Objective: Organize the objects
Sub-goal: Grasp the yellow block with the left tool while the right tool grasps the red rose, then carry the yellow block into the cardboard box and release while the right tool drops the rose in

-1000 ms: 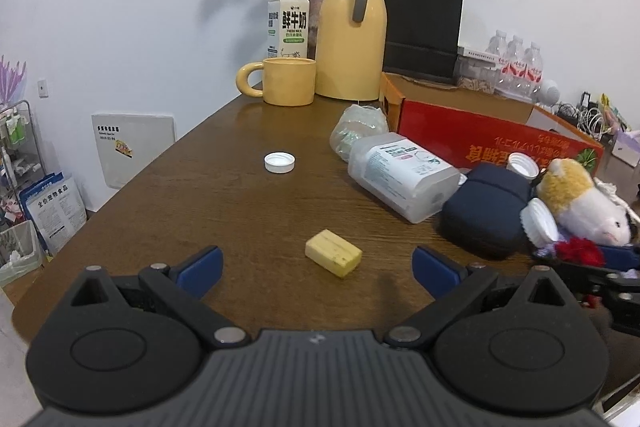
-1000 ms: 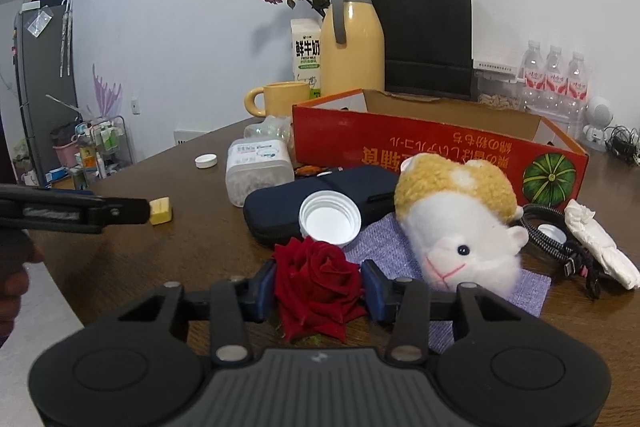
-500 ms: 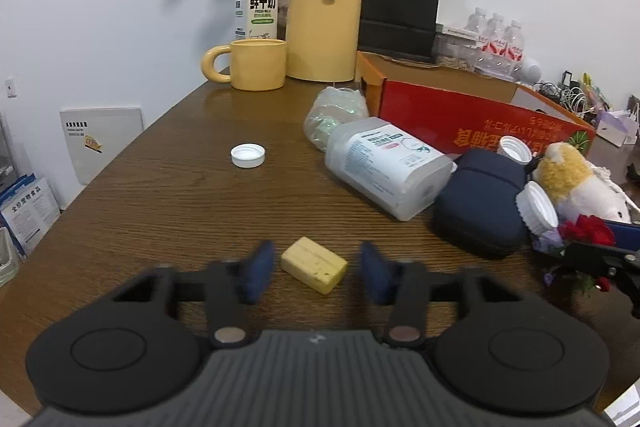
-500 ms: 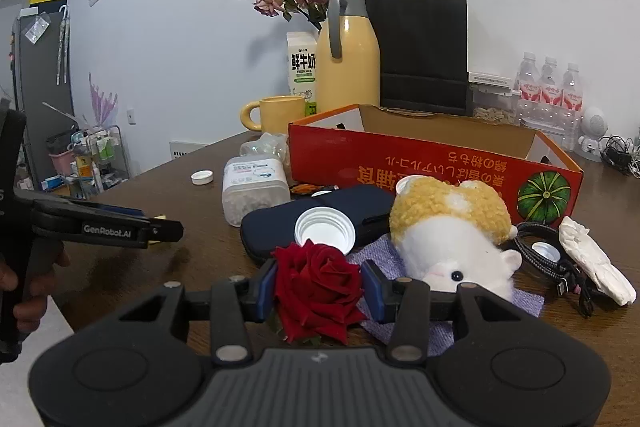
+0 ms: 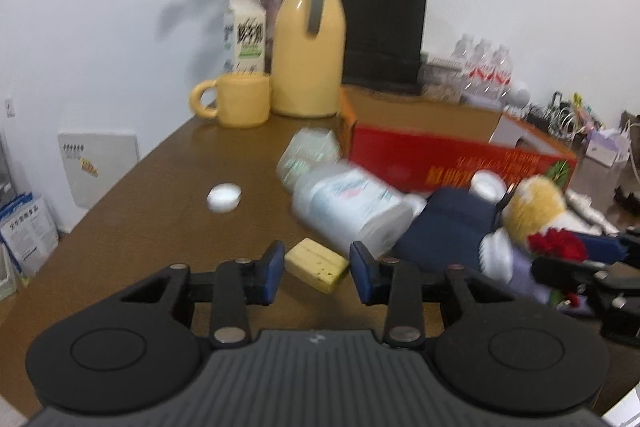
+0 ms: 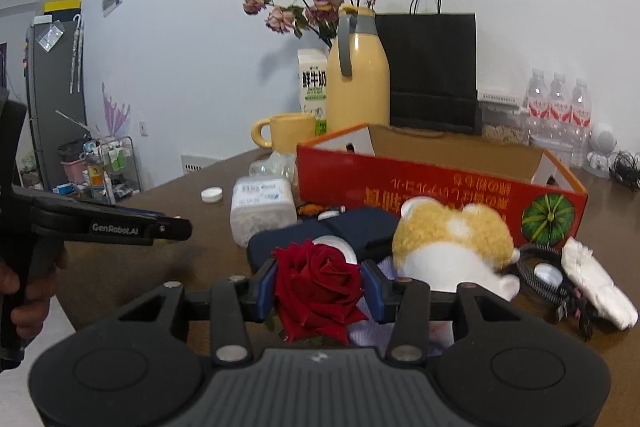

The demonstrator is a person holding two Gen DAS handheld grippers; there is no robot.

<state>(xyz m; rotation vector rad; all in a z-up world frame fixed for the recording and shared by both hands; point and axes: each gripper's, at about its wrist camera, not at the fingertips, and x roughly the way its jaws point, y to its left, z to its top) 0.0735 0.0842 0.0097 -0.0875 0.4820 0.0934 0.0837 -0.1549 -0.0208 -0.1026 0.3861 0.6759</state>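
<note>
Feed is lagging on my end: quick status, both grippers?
Left gripper closed around yellow block on table. Right gripper shut on red rose. White bottle lies close behind block.

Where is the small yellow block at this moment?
In the left wrist view the yellow block lies on the wooden table, between the fingers of the left claw, just in front of the toppled white plastic jar.

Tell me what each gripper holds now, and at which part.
The right gripper is shut on the red rose, at its bloom. The left gripper is shut on the yellow block, across its ends.
</note>
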